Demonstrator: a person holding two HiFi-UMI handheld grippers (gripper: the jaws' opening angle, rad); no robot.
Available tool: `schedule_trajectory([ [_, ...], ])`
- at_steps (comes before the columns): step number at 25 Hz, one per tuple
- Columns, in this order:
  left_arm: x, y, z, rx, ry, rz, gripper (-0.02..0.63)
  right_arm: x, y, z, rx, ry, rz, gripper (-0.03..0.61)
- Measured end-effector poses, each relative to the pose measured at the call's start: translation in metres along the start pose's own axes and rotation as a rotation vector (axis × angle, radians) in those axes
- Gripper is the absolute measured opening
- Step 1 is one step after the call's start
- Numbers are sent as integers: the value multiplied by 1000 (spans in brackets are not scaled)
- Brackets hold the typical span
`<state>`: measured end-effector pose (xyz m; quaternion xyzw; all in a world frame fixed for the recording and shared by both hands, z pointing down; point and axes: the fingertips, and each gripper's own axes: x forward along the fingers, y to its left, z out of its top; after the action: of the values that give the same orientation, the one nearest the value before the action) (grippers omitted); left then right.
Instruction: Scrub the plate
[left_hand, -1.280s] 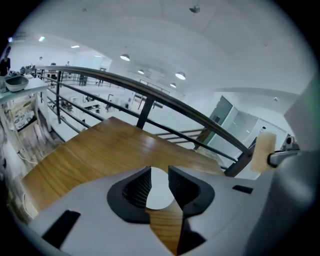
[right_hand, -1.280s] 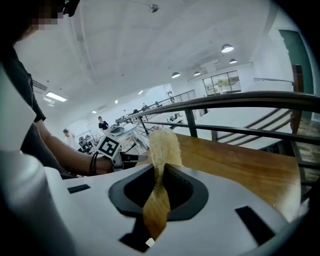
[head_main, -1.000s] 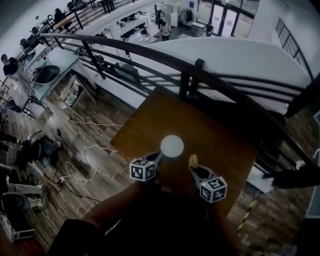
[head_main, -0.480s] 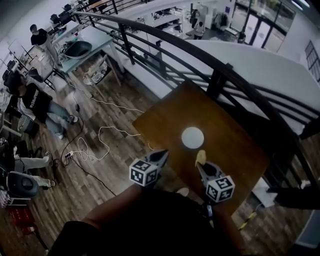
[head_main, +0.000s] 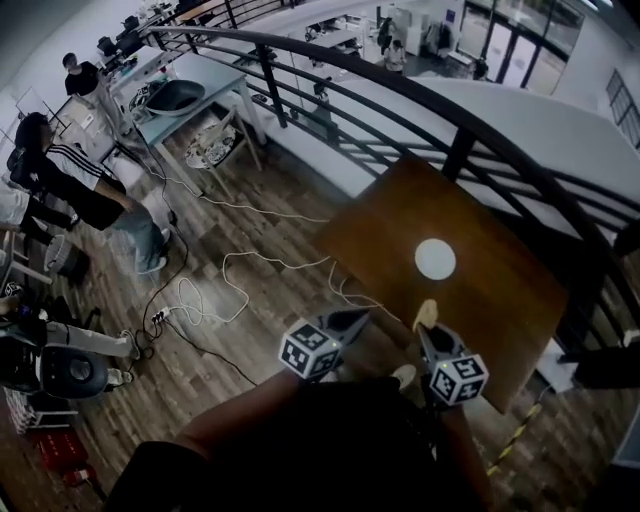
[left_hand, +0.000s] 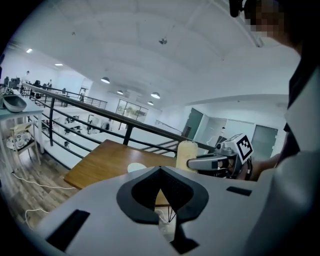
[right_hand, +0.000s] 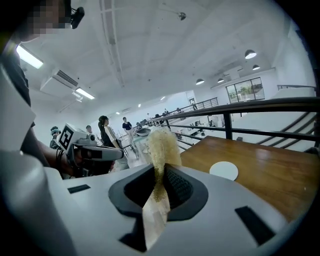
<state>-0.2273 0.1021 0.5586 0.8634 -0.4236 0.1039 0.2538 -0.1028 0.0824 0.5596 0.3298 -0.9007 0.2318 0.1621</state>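
left hand-held gripper (head_main: 361, 318): clenched, jaws fully together, nothing between them. it hangs over the wooden floor (head_main: 270, 310), just beside the near left edge of the surface (head_main: 500, 295), not touching it.

right hand-held gripper (head_main: 426, 331): clenched on a yellowish sponge (head_main: 428, 311). the sponge is pinched at its lower part and stands up past the jaw tips. this gripper is at the near edge of the surface, beside the left one, the two apart.

plate (head_main: 435, 259): white, round, lying flat near the middle of the surface. it is beyond both grippers and clear of them; neither the sponge nor any jaw touches it.

a dark railing (head_main: 459, 150) runs behind the far side of the surface. loose cables (head_main: 200, 300) lie on the floor to the left.
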Motion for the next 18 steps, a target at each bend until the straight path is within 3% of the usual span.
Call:
schedule_trajectory([
  [8,-60,-11,-39,-5,22,-94,9,-18,86,-41,21,-49,-62,58],
  [18,-81,-91,-52,-8,-46,-149,9,-78,132,-64,2,-45,-69,57],
])
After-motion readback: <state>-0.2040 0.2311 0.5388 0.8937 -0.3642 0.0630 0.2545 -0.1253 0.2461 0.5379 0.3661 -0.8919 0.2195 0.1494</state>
